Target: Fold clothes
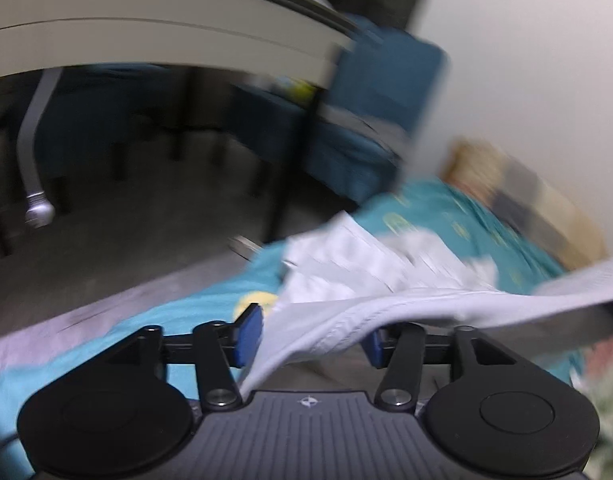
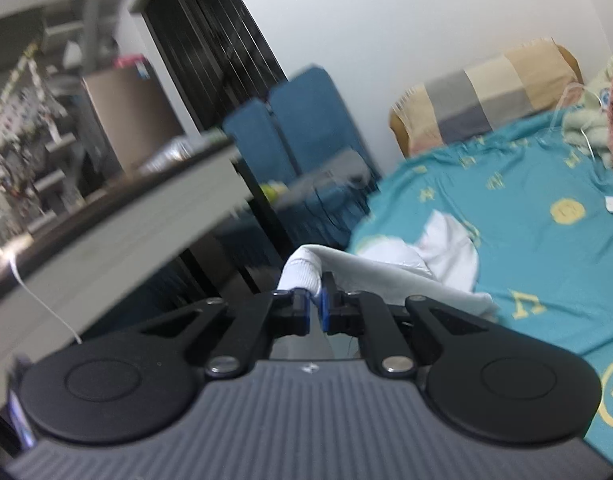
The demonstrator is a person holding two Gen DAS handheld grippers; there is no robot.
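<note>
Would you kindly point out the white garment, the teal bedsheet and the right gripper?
white garment (image 2: 386,270), right wrist view, on the flat fabric just beyond the fingers.
teal bedsheet (image 2: 526,256), right wrist view, on a bare patch.
right gripper (image 2: 315,307), right wrist view, midway between its fingertips.

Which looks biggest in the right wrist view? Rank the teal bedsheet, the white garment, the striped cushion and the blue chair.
1. Teal bedsheet, largest by far.
2. White garment, though it lies nearest the camera, which inflates it.
3. Blue chair and striped cushion look about alike; both stand farther back, so no ranking between them.
</note>
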